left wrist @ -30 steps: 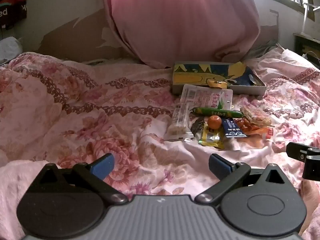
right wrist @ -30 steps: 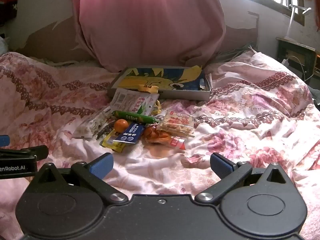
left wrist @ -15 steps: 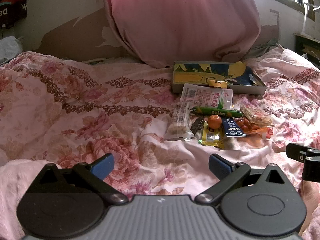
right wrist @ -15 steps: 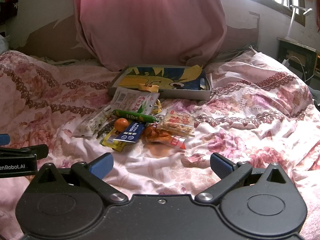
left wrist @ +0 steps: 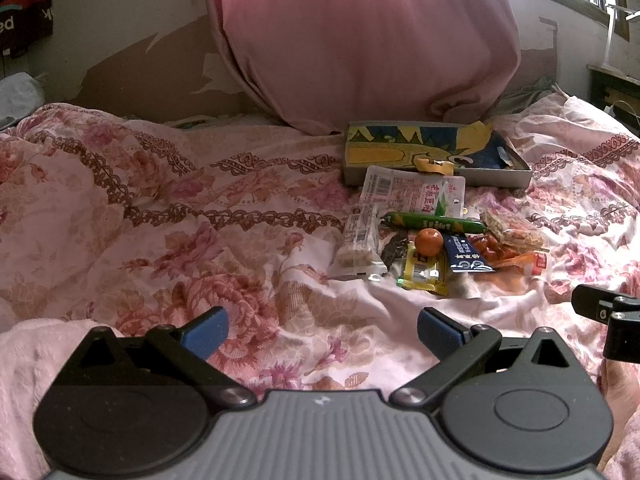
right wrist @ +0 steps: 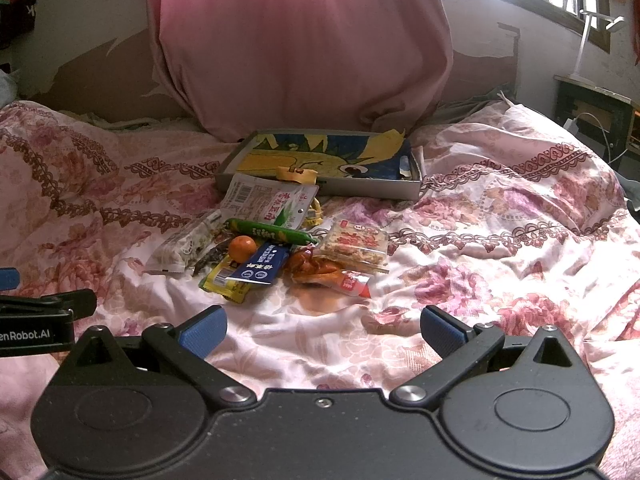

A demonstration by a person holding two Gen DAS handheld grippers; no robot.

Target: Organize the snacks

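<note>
- Jaws of the left gripper (left wrist: 322, 330) are spread wide with nothing between them, low over the floral bedspread (left wrist: 168, 216).
- Jaws of the right gripper (right wrist: 323, 330) are likewise spread and empty, over the same bed.
- The snack pile lies on the bedspread just in front of the shallow box (right wrist: 320, 162), its white packet (right wrist: 268, 200) touching the box's near wall.
- A green sausage stick (right wrist: 268, 233) lies across the pile in front of the box; a small orange (right wrist: 241, 249) sits just in front of the stick.
- A big pink pillow (right wrist: 300, 40) stands behind the box.
</note>
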